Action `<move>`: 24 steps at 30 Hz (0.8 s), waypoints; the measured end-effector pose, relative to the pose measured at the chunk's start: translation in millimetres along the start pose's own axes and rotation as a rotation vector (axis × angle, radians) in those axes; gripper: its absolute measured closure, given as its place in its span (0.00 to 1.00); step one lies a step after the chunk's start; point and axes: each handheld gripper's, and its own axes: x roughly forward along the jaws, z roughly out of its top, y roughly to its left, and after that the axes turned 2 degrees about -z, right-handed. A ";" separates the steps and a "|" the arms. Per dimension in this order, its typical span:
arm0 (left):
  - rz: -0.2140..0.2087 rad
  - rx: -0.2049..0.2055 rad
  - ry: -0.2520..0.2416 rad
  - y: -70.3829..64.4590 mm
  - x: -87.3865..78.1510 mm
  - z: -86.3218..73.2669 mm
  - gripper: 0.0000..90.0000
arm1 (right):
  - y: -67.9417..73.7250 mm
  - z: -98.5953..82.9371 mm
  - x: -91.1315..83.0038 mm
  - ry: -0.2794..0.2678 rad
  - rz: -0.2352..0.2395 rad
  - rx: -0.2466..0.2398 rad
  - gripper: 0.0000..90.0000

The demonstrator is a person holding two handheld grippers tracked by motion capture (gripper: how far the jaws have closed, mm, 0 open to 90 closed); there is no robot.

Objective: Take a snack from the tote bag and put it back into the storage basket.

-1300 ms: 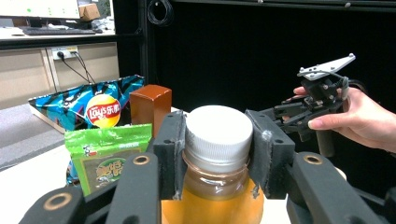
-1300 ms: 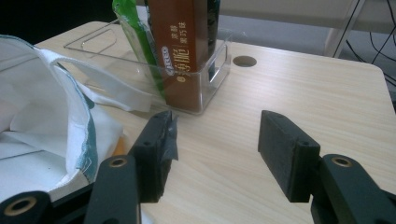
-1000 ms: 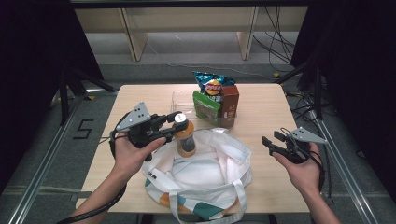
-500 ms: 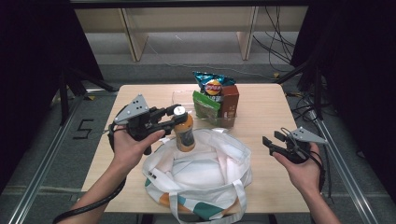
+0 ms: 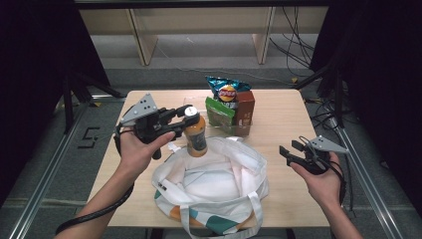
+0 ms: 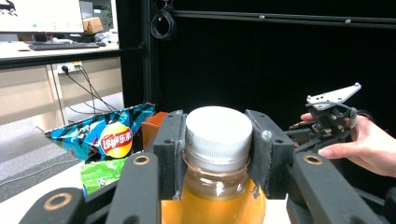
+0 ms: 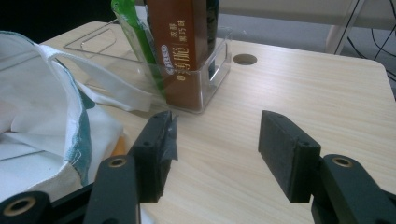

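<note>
- Left gripper (image 5: 185, 118): jaws clamped on the neck of the orange drink bottle (image 5: 195, 135), just under its white cap (image 6: 218, 128).
- Bottle upright, held off the table (image 5: 278, 114), above the rear-left rim of the white tote bag (image 5: 219, 184).
- Right gripper (image 5: 287, 154): jaws spread, holding nothing, low over bare tabletop right of the bag, well apart from the bottle.
- Clear bin (image 7: 205, 77) with snack packs sits behind the bag.

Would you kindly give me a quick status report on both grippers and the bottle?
Left gripper shut on white-capped orange drink bottle, held over white tote bag's rim. Right gripper open, over bare table. Nothing in the way.
</note>
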 end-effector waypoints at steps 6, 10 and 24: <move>0.013 0.016 -0.005 4.0 -0.8 6.3 0.66 | -0.4 0.0 -0.8 0.011 0.000 -0.001 0.51; 0.019 0.024 -0.008 6.9 -0.3 8.1 0.66 | 0.0 0.1 -0.6 0.010 -0.001 0.005 0.51; 0.034 0.035 -0.024 17.0 2.8 9.6 0.66 | -0.3 -0.1 -0.6 0.009 0.002 0.001 0.50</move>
